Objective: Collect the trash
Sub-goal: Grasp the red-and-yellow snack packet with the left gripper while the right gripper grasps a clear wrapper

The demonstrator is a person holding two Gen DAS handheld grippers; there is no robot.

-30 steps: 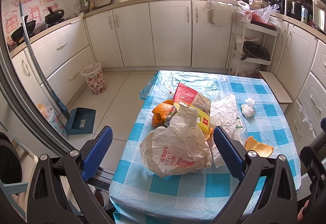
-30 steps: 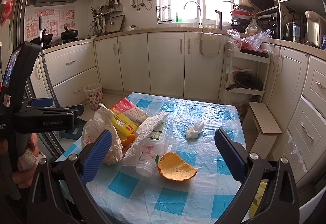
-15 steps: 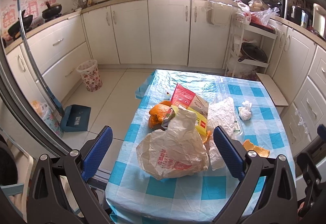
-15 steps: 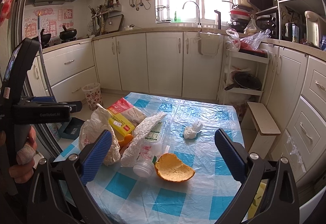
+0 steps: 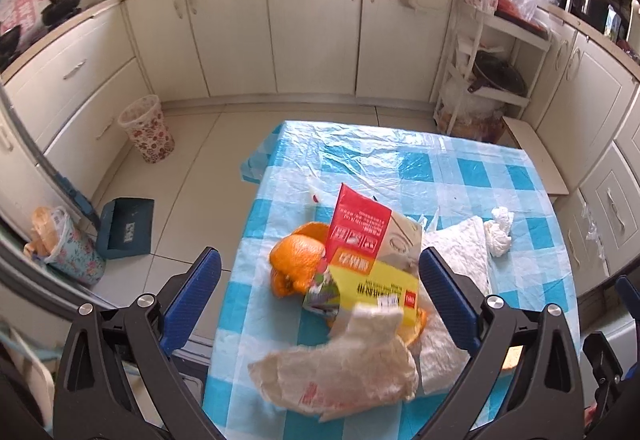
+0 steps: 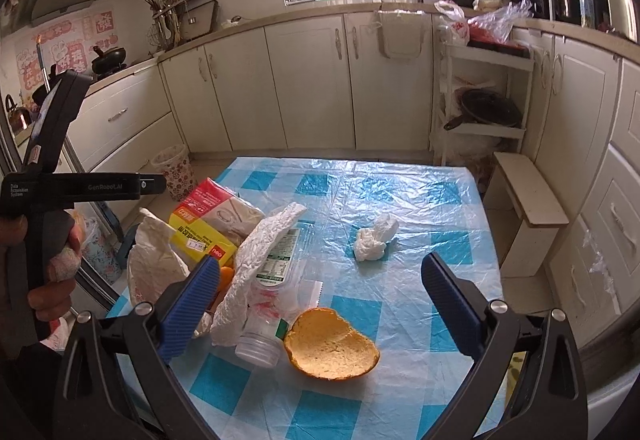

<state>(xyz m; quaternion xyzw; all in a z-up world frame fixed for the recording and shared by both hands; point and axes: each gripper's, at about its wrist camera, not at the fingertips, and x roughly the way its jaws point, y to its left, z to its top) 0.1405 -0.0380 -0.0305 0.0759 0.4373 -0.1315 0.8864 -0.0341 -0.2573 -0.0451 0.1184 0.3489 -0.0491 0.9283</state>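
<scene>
Both tools empty, fingers spread wide: left tool (image 5: 318, 290) hangs above the trash pile at the left edge of the tabletop (image 5: 460, 168), right tool (image 6: 320, 294) hovers low over the near right part. Nothing gripped yet.

Trash sits in one loose heap plus strays. The crumpled plastic bag (image 5: 340, 368) is nearest your left tool: thin, floppy, weighs nothing, will slide on the plastic cover. Pinch a raised fold, not the flat sheet. The red-and-yellow carton (image 5: 368, 252) leans on the heap; light, stiff-ish cardboard, looks partly crushed, so grab across a flat panel edge and expect it to flex. The orange peel pieces (image 5: 298, 260) under it are soft, maybe damp and slick.

On your right side: the half orange peel (image 6: 334, 340) lies cup-up just in front of the tool, springy and light; close on its rim, one finger in, one out. The clear plastic bottle (image 6: 272, 304) lies on its side touching the peel, mostly under the white wrapper (image 6: 264, 256); empty-looking, smooth, will roll or squirt out, so take it at the neck. The tissue wad (image 6: 374, 240) sits alone mid-tabletop, soft, easy anywhere.

The floral bin (image 5: 146, 128) stands on the floor, well apart from the tabletop.
</scene>
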